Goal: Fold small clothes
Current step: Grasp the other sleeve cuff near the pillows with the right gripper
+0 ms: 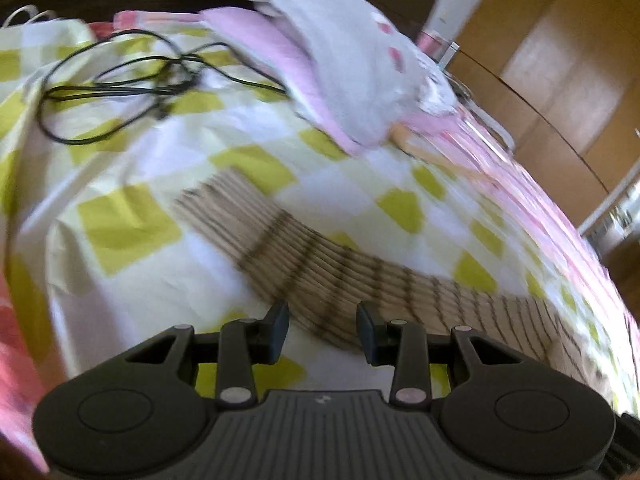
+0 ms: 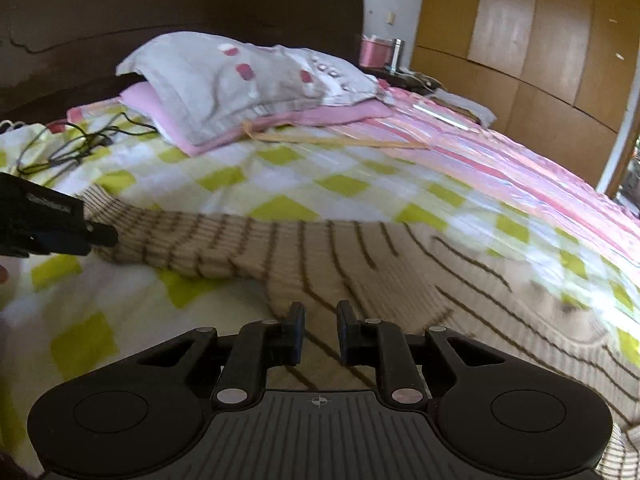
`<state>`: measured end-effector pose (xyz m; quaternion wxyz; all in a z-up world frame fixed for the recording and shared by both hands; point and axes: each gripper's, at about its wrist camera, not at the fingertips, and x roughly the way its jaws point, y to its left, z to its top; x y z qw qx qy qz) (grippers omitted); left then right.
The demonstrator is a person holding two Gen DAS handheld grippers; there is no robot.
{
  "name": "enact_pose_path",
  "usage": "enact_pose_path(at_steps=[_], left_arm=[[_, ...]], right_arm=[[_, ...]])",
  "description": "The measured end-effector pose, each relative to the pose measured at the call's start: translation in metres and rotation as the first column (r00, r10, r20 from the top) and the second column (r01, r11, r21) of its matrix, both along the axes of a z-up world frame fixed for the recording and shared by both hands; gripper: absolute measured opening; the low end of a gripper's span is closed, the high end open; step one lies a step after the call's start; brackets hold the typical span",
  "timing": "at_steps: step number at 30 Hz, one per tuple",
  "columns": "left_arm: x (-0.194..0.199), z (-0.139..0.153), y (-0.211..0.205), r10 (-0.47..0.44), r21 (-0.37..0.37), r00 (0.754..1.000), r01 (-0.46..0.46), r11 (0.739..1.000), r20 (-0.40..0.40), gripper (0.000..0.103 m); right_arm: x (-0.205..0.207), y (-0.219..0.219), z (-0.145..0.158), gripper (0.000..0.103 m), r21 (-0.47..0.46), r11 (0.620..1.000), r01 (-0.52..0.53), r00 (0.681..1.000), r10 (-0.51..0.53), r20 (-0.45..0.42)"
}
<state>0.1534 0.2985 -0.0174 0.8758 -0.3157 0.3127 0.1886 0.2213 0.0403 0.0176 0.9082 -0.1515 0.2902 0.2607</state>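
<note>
Left wrist view: left gripper (image 1: 322,330) angled down over the bed, jaws parted with nothing between the pads, striped sweater sleeve (image 1: 312,252) lying just beyond the fingertips on the checked yellow-and-white bedspread (image 1: 132,184). Blurred throughout by motion; sleeve's far end running off toward the right edge, body of the garment out of frame. Tangle of black cable (image 1: 120,84) at upper left, grey pillow (image 1: 340,68) on a pink one behind.

Right wrist view: right gripper (image 2: 320,330) low over the beige striped sweater (image 2: 420,280), jaws opening, fabric beneath them but not pinched. Sweater spread across the bedspread, lower part hidden under the gripper body, right side smeared. Left gripper again at far left edge, mostly cut off, tip close to the sleeve cuff; contact impossible to judge.
</note>
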Motion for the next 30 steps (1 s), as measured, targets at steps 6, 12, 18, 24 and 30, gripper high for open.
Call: enact_pose_path(at_steps=[6, 12, 18, 24, 30], left_arm=[[-0.012, -0.007, 0.036, 0.113, -0.067, 0.993, -0.111, 0.992, 0.019, 0.041], [-0.026, 0.000, 0.056, 0.187, -0.043, 0.981, -0.185, 0.982, 0.046, 0.041], [-0.037, 0.013, 0.058, 0.295, 0.174, 0.955, -0.291, 0.941, 0.004, 0.041], [-0.054, 0.011, 0.082, 0.385, 0.172, 0.923, -0.380, 0.909, 0.007, 0.041], [-0.055, 0.008, 0.086, 0.400, 0.208, 0.917, -0.389, 0.897, -0.011, 0.041]], right_arm=[[0.002, 0.044, 0.007, 0.018, 0.004, 0.995, -0.104, 0.995, 0.104, 0.001], [-0.005, 0.099, 0.007, 0.018, 0.004, 0.970, -0.244, 0.970, 0.244, -0.002], [-0.019, 0.152, -0.006, 0.018, -0.028, 0.926, -0.376, 0.927, 0.376, 0.003], [-0.024, 0.190, -0.022, 0.023, -0.028, 0.894, -0.447, 0.894, 0.447, -0.005], [-0.032, 0.217, -0.031, 0.024, -0.056, 0.860, -0.507, 0.861, 0.508, 0.016]])
